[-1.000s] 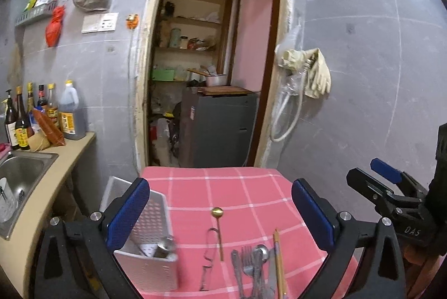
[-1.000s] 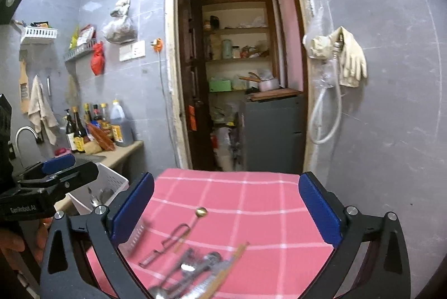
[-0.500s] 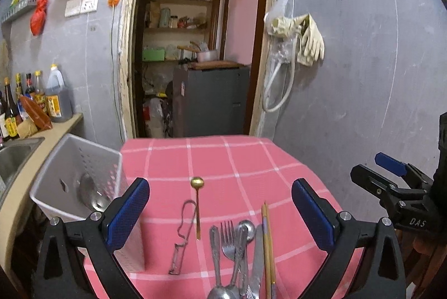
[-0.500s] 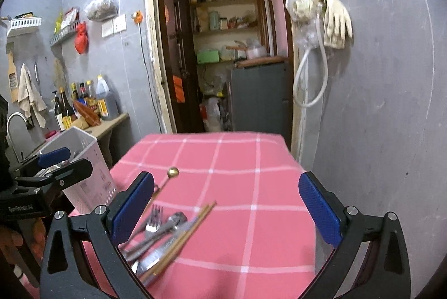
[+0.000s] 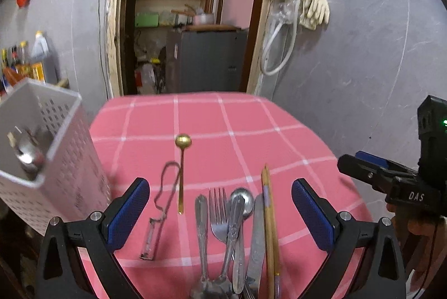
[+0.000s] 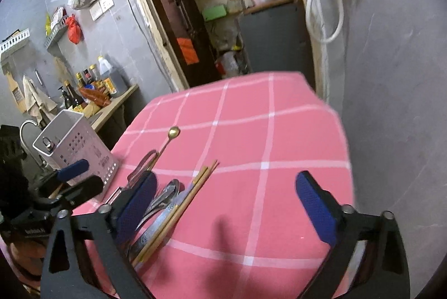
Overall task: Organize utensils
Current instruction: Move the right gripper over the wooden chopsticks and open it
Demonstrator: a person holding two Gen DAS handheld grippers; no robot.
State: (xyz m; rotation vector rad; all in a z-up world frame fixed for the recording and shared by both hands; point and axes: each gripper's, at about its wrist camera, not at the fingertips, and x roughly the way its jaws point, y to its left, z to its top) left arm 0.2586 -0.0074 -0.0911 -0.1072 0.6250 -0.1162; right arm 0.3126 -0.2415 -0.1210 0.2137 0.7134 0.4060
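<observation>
Left wrist view. The left gripper [image 5: 220,212] fills the lower frame, its blue pads spread wide and grasping nothing; the utensil pile lies on the pink checked cloth [image 5: 251,131] between them. From left to right at lower centre: a wire peeler [image 5: 160,209], a gold spoon [image 5: 182,170] with its bowl toward the top, a fork [image 5: 219,218], a steel spoon [image 5: 240,212], a knife [image 5: 258,237] and chopsticks [image 5: 269,229]. A white perforated caddy [image 5: 56,159], at left, already holds a spoon. The right gripper [image 5: 391,181] enters at the right edge.

Right wrist view. The right gripper [image 6: 226,204] spans the lower frame, jaws closing yet wide apart, with only bare cloth [image 6: 265,131] between the pads. The pile sits at lower left beside its left pad: chopsticks [image 6: 181,209], knife [image 6: 156,226], gold spoon [image 6: 167,142]. The caddy [image 6: 78,151] stands at left, on the cloth's edge. The left gripper [image 6: 69,181] shows at the left edge, released.
</observation>
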